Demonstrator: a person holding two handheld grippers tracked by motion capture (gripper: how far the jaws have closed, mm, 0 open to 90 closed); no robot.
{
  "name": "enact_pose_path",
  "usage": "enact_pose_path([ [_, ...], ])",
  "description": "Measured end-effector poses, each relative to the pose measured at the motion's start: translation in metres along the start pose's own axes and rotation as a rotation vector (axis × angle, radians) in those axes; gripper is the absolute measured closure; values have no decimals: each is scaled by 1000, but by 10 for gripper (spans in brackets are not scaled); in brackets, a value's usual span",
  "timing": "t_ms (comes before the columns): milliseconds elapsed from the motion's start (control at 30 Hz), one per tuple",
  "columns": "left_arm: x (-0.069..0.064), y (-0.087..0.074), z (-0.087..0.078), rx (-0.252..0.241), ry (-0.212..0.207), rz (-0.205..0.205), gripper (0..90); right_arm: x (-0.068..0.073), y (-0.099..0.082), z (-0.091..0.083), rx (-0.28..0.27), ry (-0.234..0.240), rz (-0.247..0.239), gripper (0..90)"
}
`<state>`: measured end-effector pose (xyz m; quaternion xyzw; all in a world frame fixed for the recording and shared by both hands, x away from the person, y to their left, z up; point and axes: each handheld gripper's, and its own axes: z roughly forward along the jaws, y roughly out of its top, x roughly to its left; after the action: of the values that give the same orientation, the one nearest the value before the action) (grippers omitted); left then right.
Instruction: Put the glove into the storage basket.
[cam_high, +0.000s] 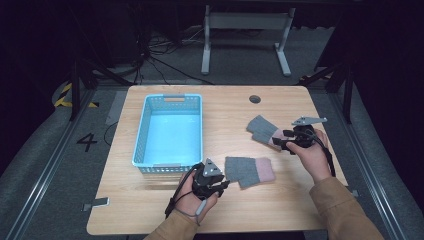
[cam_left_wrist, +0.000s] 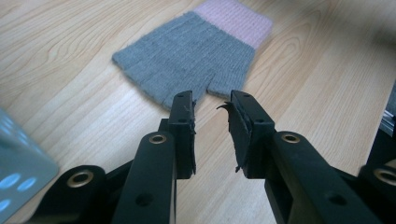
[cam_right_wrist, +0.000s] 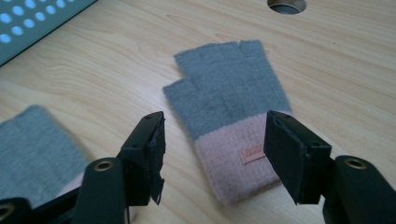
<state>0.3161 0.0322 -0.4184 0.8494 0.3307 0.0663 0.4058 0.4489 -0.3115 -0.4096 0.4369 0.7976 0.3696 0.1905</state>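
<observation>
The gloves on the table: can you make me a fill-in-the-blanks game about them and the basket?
1. Each glove is grey with a ____ cuff.
2. The basket on the table is light ____.
3. The right gripper has its jaws ____ over the far glove.
4. The number of gloves inside the basket is ____.

Missing words: pink; blue; open; zero

- High view: table evenly lit from above, room around it near black; picture soft, low in detail.
- Gripper views: bright, diffuse light, faint shadows under the gloves.
- Near jaws sharp; edges at 3 and 9 o'clock blurred.
</observation>
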Motion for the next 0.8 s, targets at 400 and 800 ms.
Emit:
enact_pose_path([
  [400,4,-8,-5,-3,22,-27,708,-10,14,28,5,-56,36,358],
  [800,6,-7,-4,6,17,-18,698,-9,21,51,34,-78,39,358],
])
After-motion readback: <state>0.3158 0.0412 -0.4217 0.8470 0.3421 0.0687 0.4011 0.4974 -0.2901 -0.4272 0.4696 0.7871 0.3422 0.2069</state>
